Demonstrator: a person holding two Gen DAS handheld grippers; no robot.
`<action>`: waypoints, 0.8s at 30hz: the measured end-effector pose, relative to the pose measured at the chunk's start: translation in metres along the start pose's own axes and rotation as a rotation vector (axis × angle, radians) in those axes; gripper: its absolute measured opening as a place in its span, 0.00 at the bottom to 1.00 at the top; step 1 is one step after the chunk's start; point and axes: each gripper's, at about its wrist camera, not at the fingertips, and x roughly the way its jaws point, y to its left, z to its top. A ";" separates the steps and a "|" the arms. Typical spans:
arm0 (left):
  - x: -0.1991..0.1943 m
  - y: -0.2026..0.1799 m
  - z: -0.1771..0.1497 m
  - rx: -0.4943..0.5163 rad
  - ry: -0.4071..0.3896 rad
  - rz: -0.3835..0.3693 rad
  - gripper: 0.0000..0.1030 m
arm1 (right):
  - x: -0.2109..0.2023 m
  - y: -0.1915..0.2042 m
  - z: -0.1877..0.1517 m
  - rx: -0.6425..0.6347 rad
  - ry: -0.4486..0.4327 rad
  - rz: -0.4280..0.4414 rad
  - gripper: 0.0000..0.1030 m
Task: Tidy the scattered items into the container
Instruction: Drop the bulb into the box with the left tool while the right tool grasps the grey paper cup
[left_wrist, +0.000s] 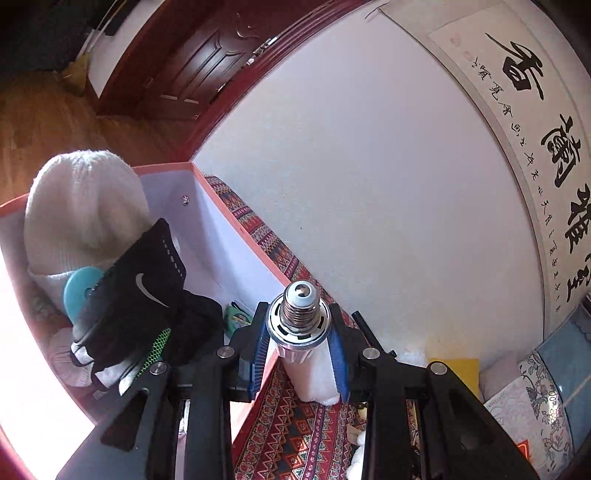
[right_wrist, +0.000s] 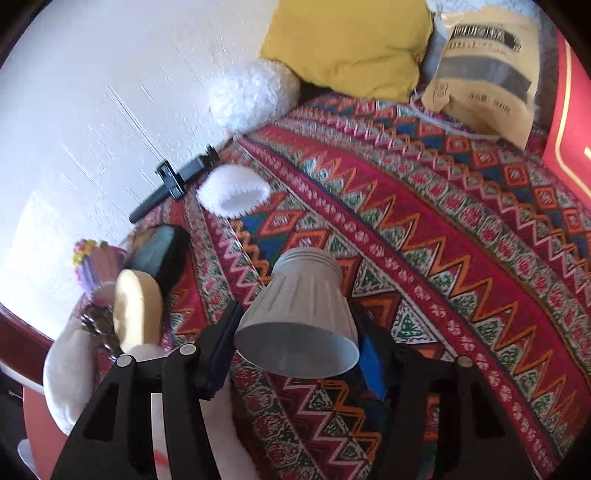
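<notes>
My left gripper is shut on a light bulb, screw base pointing away, held beside the right wall of the pink box. The box holds a white knit hat, a black Nike glove and a teal disc. My right gripper is shut on a white paper cup, its mouth facing the camera, above the patterned red cloth. On the cloth lie a white fuzzy piece, a black tool, a dark case and a tan round object.
A white wall with a calligraphy scroll stands behind the box. A yellow pillow, a fluffy white ball, a paper bag and a red box sit at the cloth's far side. A colourful small object is at the left.
</notes>
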 end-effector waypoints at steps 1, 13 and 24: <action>-0.005 0.004 0.002 0.002 -0.014 0.007 0.26 | -0.005 0.003 0.001 0.001 -0.013 0.008 0.55; -0.030 0.046 0.020 -0.015 -0.094 0.145 0.83 | -0.100 0.069 0.000 -0.133 -0.223 0.091 0.55; -0.067 0.080 0.034 -0.064 -0.156 0.143 0.84 | -0.182 0.179 -0.041 -0.325 -0.375 0.252 0.55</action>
